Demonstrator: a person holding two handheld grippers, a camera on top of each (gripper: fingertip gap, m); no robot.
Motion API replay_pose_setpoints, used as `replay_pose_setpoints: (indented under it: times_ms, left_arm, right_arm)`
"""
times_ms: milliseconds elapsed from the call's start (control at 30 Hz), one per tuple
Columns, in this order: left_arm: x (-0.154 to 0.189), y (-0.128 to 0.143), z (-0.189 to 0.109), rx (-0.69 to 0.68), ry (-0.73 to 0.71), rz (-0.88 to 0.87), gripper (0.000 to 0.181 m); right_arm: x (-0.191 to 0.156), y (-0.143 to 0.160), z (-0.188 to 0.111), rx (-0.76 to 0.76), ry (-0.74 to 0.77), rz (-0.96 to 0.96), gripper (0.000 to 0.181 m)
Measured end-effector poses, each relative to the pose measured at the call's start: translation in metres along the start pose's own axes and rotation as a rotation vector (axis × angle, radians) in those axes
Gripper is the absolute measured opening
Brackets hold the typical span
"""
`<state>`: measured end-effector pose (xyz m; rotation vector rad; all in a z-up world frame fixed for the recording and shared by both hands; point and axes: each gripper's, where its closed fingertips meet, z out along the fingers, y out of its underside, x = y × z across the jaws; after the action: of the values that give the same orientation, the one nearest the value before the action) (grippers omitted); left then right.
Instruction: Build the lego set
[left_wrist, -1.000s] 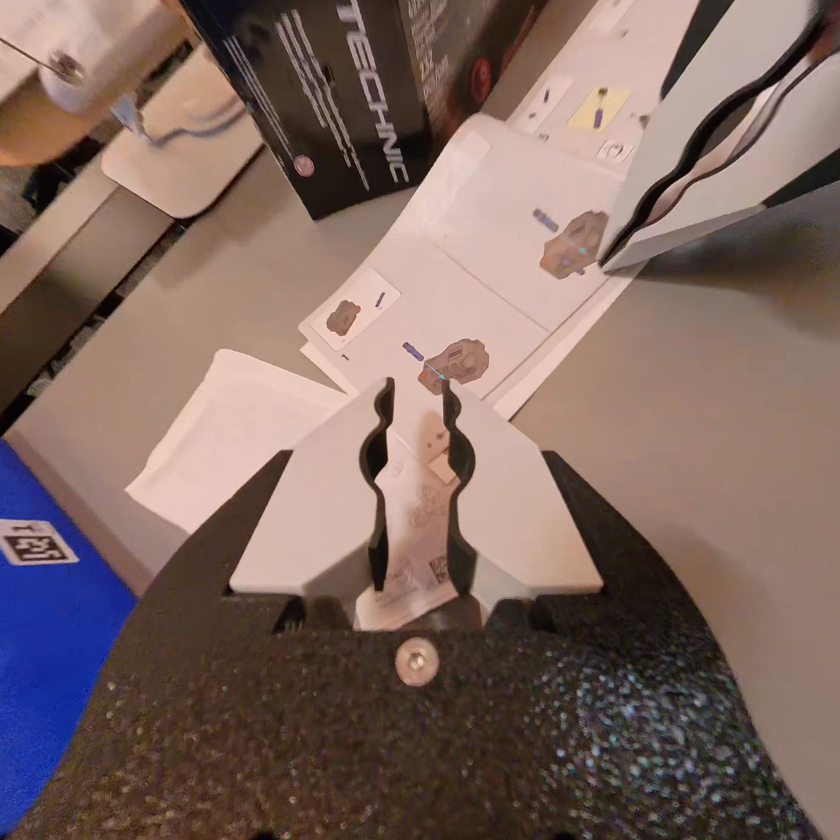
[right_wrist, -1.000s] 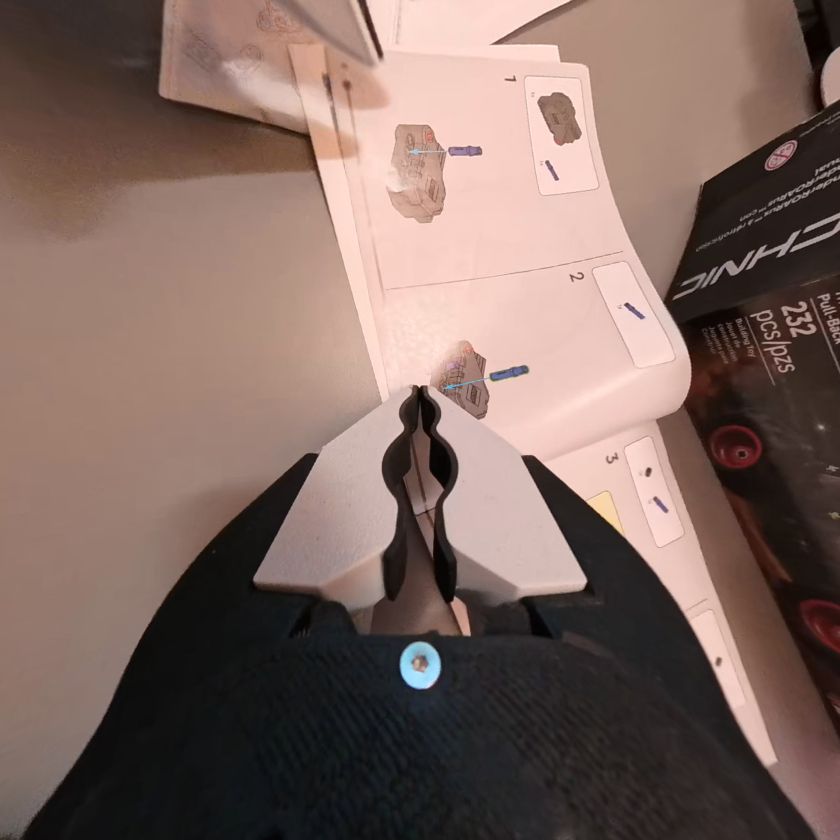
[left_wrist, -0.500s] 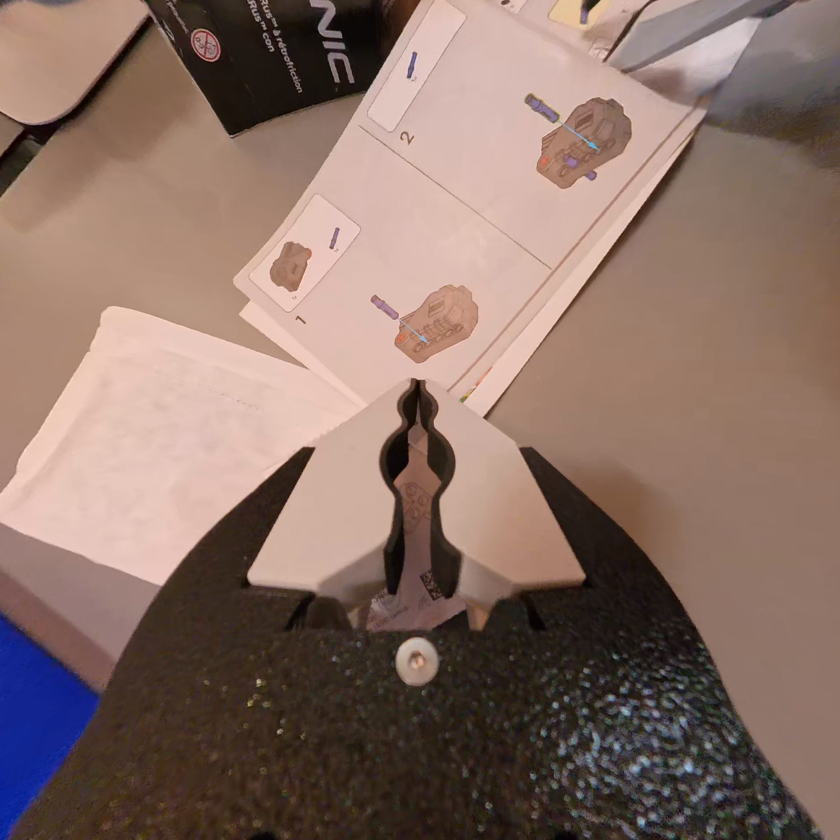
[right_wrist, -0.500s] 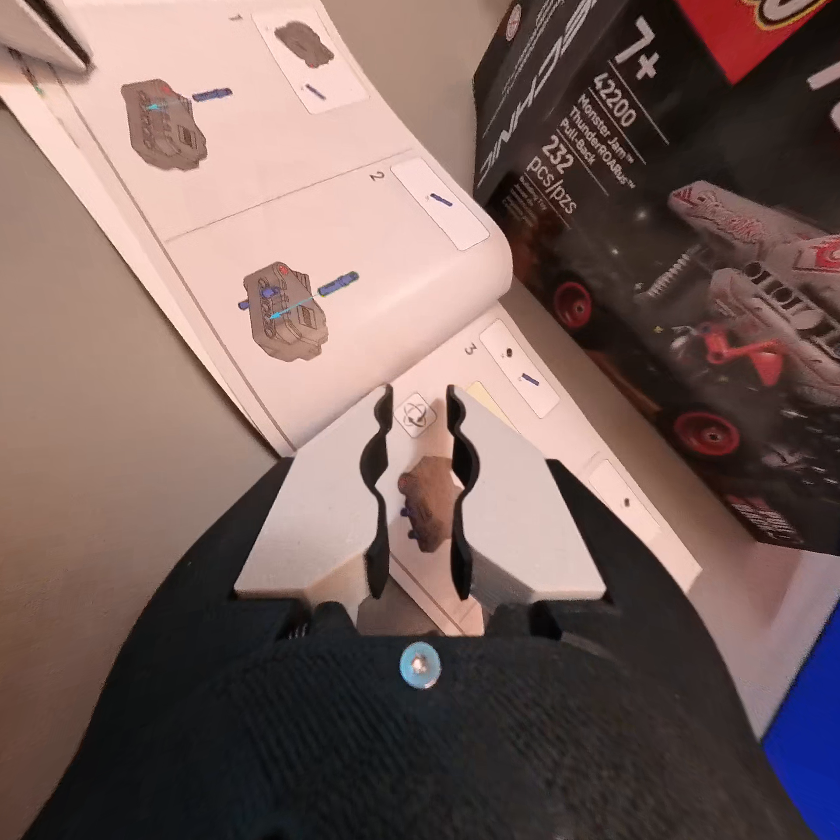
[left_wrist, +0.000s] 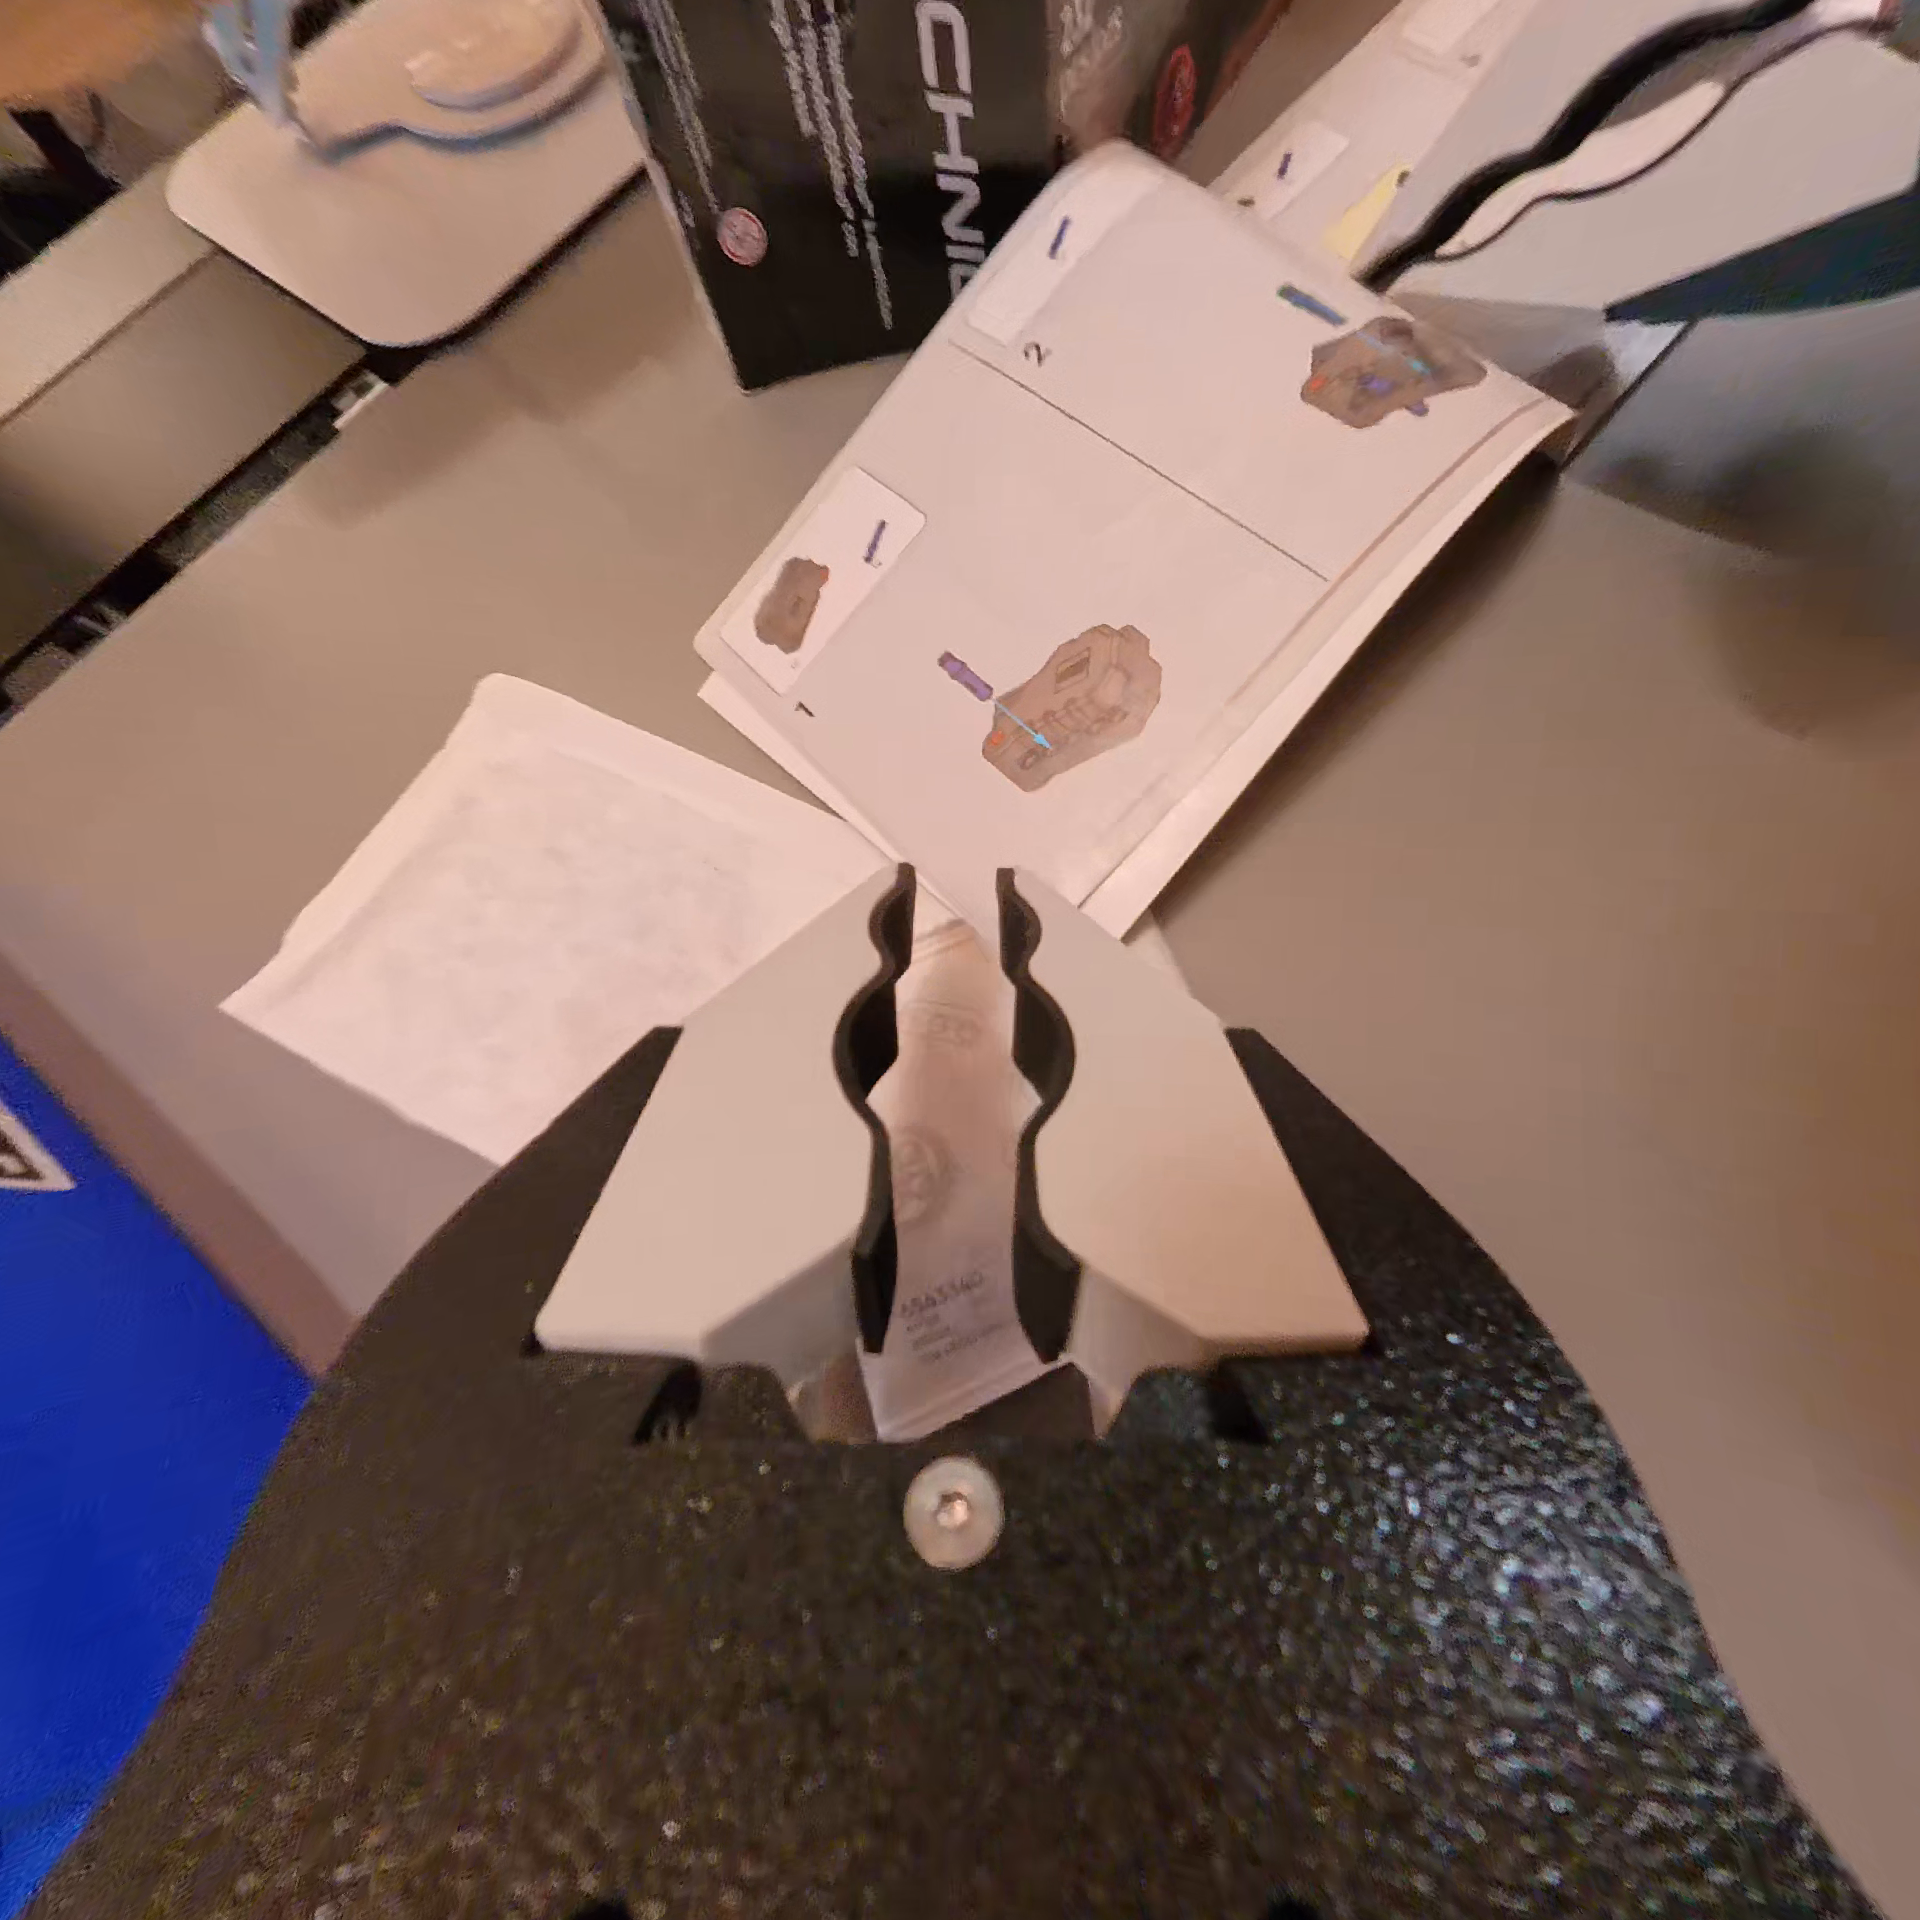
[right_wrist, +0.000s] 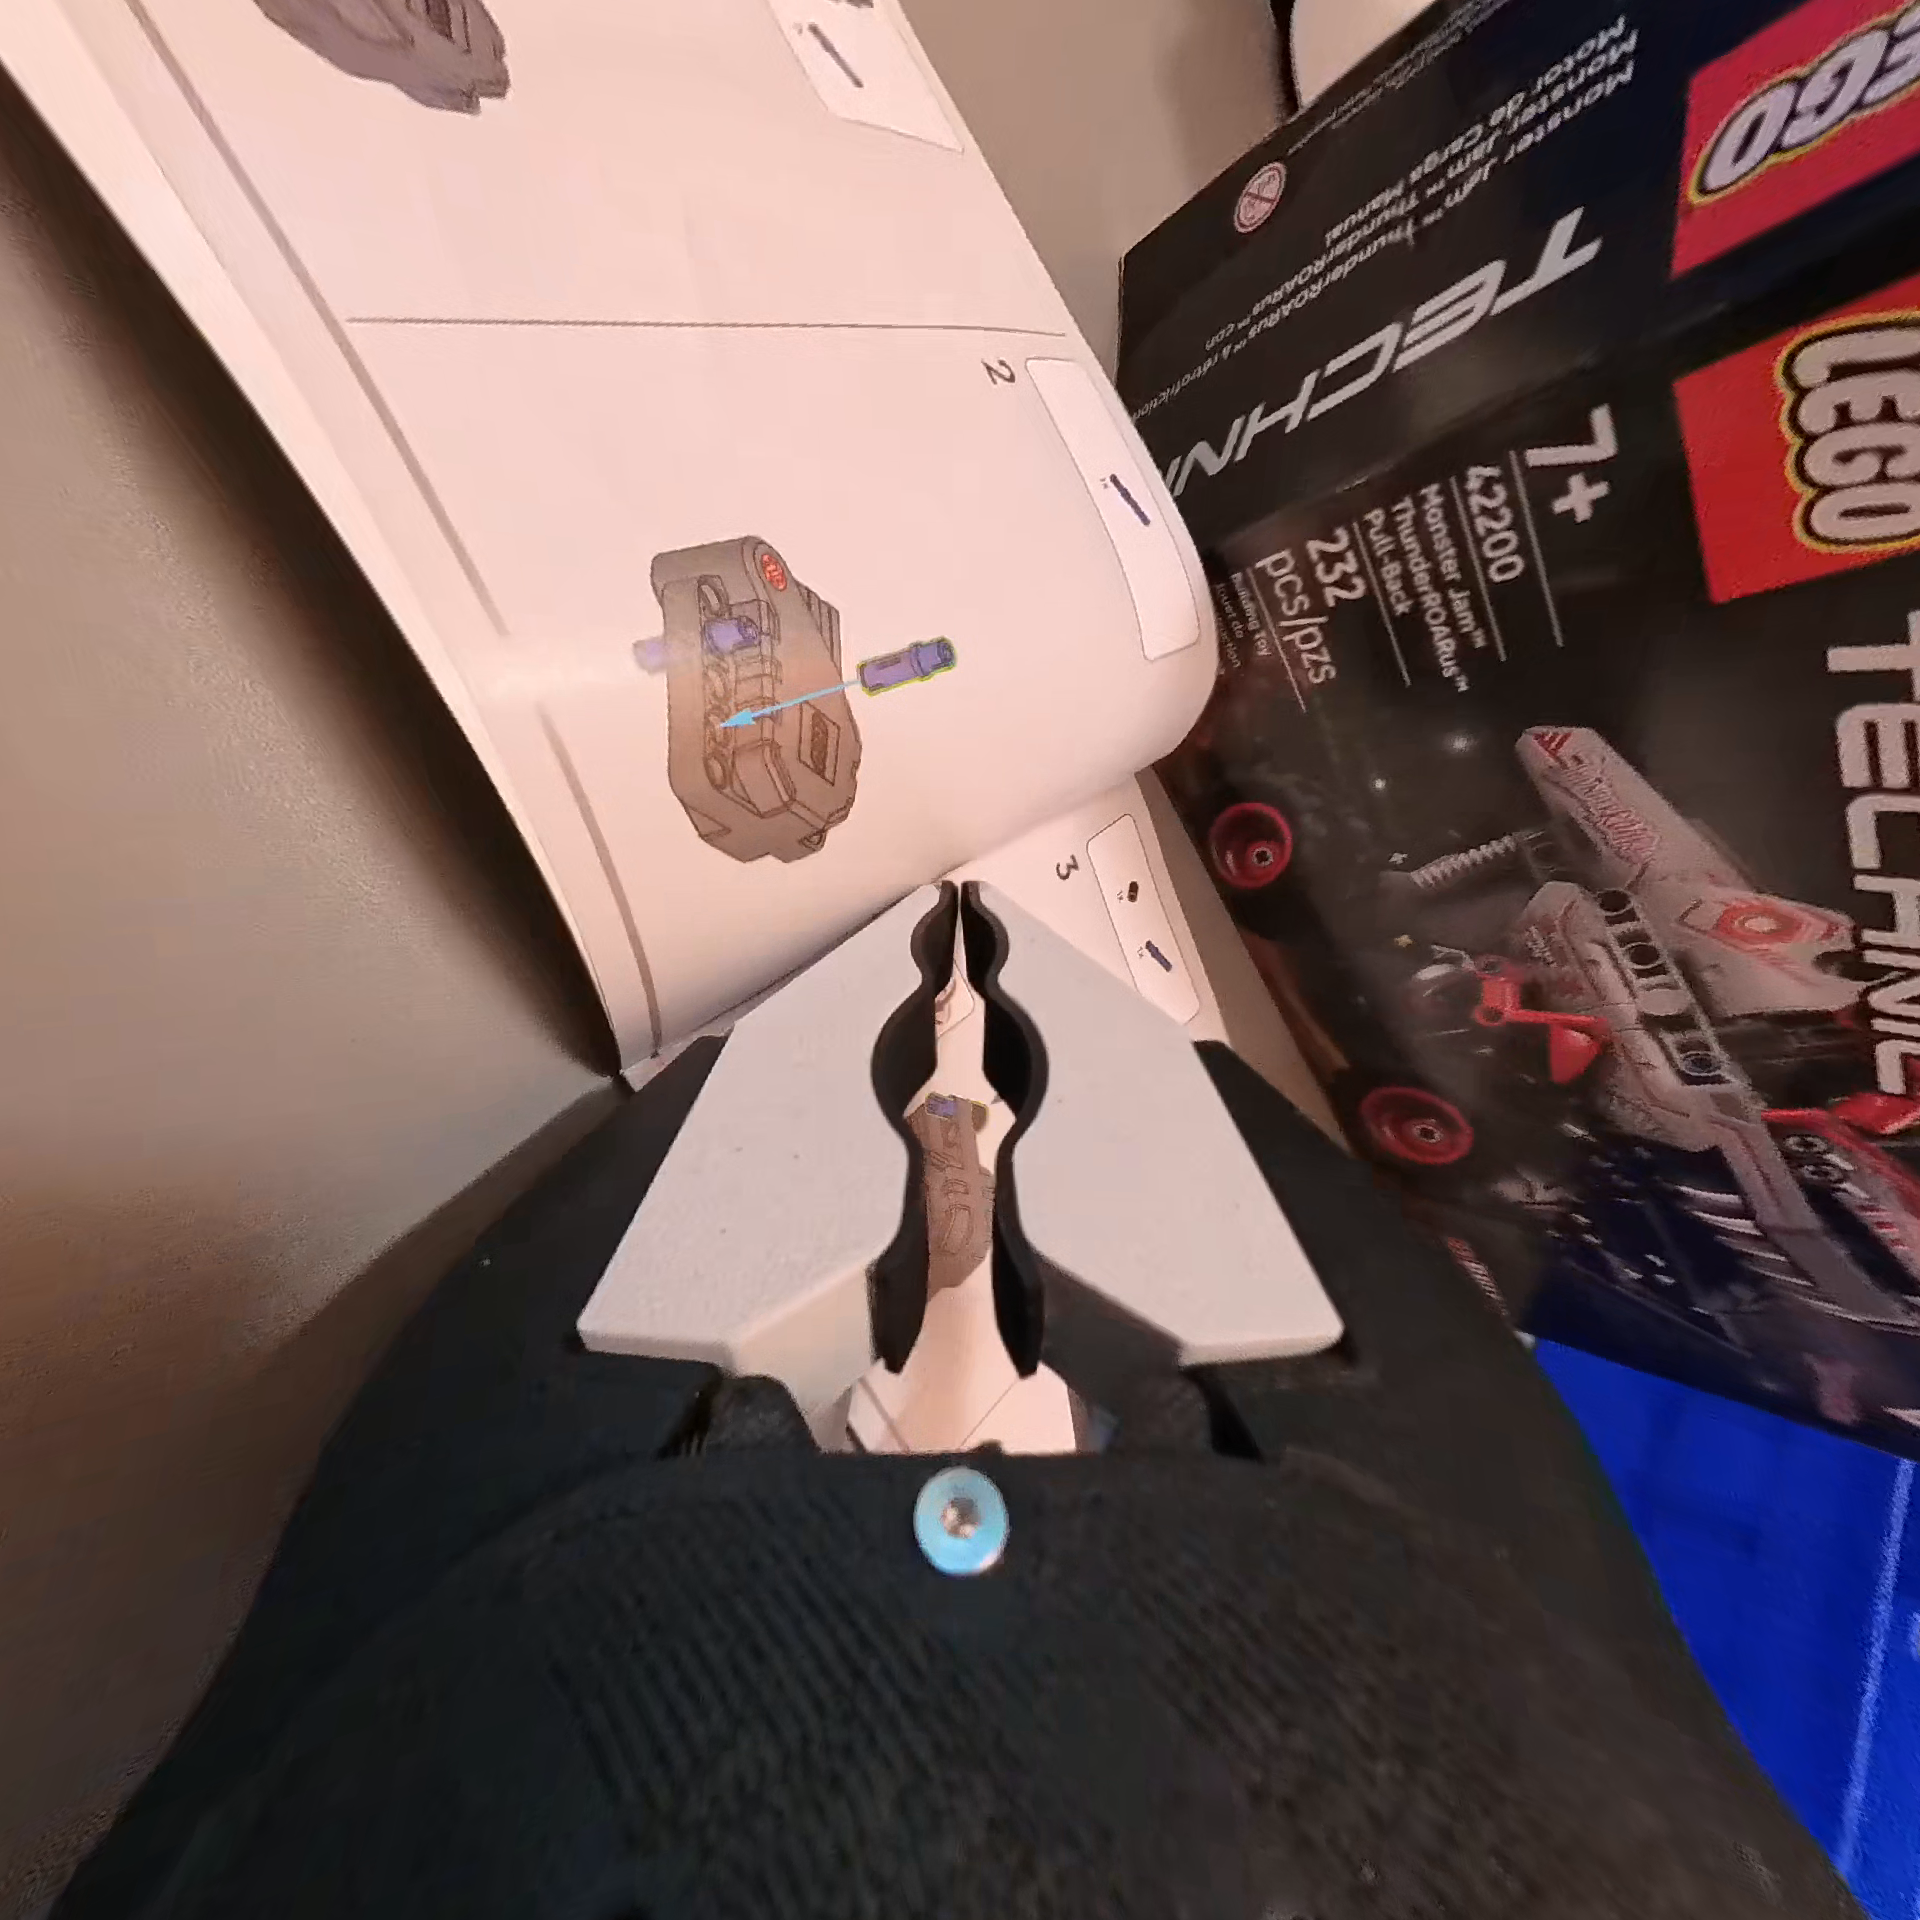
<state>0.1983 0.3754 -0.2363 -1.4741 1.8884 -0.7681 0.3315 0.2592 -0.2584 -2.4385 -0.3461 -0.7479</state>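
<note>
Left gripper (left_wrist: 951, 883) spread, empty, over white paper bag (left_wrist: 540, 904) at 9 o'clock. Right gripper (right_wrist: 954, 891) pressed together at the tips; pinching anything? cannot tell. White open instruction booklet (left_wrist: 1091, 540) on grey table (left_wrist: 1558, 935), black lego box (right_wrist: 1558, 727) at 3 o'clock. Risk: curled page flips, losing the step. Half a second ago left was nearly closed, right spread.

You see the paper instruction booklet (left_wrist: 1101, 499) is smooth, the cardboard box (right_wrist: 1558, 644) glossy, the tabletop (left_wrist: 1507, 1039) matt.
</note>
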Motion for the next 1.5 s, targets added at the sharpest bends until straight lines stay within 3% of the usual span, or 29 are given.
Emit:
replay_pose_setpoints:
  times_ms: [33, 267, 533, 667, 800, 867, 933, 1000, 1067, 1133, 1200, 1333, 1433, 1500]
  left_arm:
    - [-0.001, -0.002, -0.003, 0.013, 0.002, -0.009, 0.013]
    - [-0.008, -0.011, -0.012, 0.065, -0.019, -0.030, 0.014]
    - [-0.006, -0.019, -0.020, 0.113, -0.056, -0.046, 0.014]
    - [0.003, -0.007, -0.028, 0.066, -0.075, -0.051, 0.018]
    - [0.031, 0.025, -0.033, -0.045, -0.050, -0.024, 0.029]
    - [0.027, 0.032, -0.032, -0.055, -0.144, -0.050, 0.055]
    - [0.023, 0.040, -0.028, -0.070, -0.220, -0.066, 0.068]
    - [0.027, 0.046, -0.025, -0.079, -0.227, -0.086, 0.067]
    - [0.028, 0.049, -0.026, -0.081, -0.249, -0.113, 0.058]
    - [0.027, 0.054, -0.031, -0.097, -0.276, -0.089, 0.033]
    - [0.024, 0.062, -0.038, -0.126, -0.300, -0.085, 0.021]
    - [0.012, 0.084, -0.063, -0.186, -0.353, -0.099, 0.014]
    - [0.005, 0.095, -0.078, -0.189, -0.362, -0.141, 0.016]
    - [0.004, 0.088, -0.089, -0.152, -0.368, -0.166, 0.018]
  right_arm:
    - [0.002, 0.000, -0.001, -0.007, 0.011, -0.008, 0.001]
    - [0.021, 0.012, -0.028, -0.026, 0.003, -0.010, 0.037]
    - [0.001, 0.004, -0.043, 0.066, -0.149, 0.109, 0.056]
    - [-0.012, 0.003, -0.052, 0.063, -0.142, 0.084, 0.059]
    - [-0.026, 0.002, -0.078, 0.118, -0.136, 0.086, 0.056]
    - [-0.027, 0.004, -0.094, 0.160, -0.128, 0.106, 0.054]
    - [-0.024, 0.012, -0.108, 0.168, -0.102, 0.124, 0.053]
    - [-0.022, 0.022, -0.123, 0.161, -0.077, 0.127, 0.053]
    - [-0.019, 0.040, -0.137, 0.140, -0.052, 0.108, 0.053]
    - [-0.007, 0.068, -0.152, 0.101, 0.006, 0.108, 0.053]
    - [0.007, 0.104, -0.169, 0.058, 0.048, 0.148, 0.053]
    - [0.040, 0.191, -0.207, -0.041, 0.152, 0.279, 0.052]
    - [0.037, 0.254, -0.225, -0.147, 0.123, 0.316, 0.057]
    - [0.031, 0.276, -0.234, -0.147, 0.099, 0.358, 0.061]
